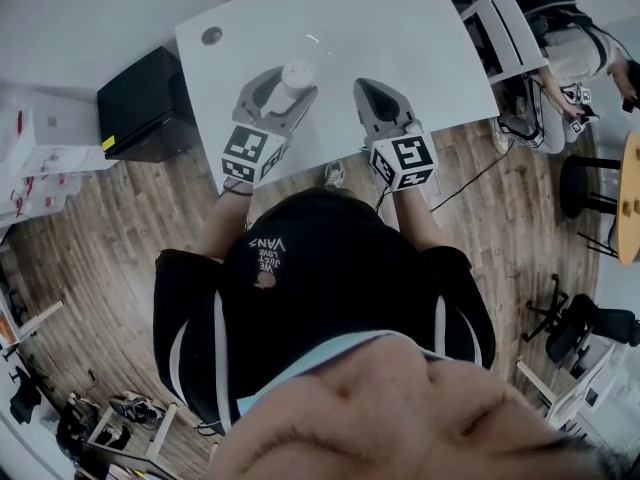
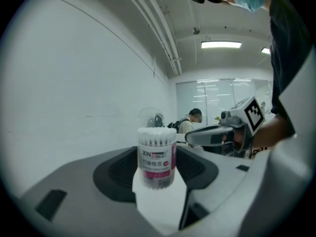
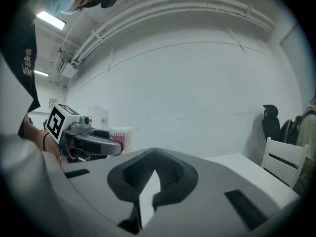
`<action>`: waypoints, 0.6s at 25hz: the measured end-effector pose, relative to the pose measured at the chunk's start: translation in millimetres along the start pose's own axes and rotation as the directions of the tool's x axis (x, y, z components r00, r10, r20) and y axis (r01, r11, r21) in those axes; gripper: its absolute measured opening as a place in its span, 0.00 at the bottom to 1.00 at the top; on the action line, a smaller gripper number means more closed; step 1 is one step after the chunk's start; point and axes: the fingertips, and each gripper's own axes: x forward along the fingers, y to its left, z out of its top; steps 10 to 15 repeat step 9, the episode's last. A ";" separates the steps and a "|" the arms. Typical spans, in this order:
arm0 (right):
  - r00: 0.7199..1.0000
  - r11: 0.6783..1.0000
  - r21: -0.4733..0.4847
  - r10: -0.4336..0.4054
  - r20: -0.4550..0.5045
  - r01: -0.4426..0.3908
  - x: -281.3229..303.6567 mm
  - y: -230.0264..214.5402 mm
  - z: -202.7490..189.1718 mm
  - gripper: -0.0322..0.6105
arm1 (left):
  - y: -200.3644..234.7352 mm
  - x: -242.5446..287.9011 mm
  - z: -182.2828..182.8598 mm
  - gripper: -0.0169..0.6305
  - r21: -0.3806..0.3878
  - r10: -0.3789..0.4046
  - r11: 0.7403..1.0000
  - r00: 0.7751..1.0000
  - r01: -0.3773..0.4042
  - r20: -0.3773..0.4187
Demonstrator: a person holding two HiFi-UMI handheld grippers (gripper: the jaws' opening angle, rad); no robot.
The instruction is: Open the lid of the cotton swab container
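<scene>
The left gripper [image 2: 157, 176] had its jaws closed on the cotton swab container [image 2: 156, 154], which stood upright on the white desk [image 1: 400, 28]. Just beside it, the right gripper [image 3: 150, 174] hovered over the desk with its jaws shut and nothing between them.

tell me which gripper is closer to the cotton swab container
Left. The left gripper has the cotton swab container clamped between its jaws. The right gripper is shut and empty, off to the container's right and apart from it.
</scene>
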 end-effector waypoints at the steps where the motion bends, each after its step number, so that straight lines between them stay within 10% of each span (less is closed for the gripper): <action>1: 1.000 1.000 0.000 0.000 -0.001 0.000 0.4 0.1 -0.3 0.07 | 0.1 0.1 -0.3 0.41 -0.001 -0.001 1.000 1.000 0.001 0.000; 15: 1.000 1.000 0.004 -0.007 -0.007 0.007 0.6 -1.8 -1.3 0.07 | -0.2 0.1 -2.1 0.41 -0.005 -0.002 1.000 1.000 0.002 -0.006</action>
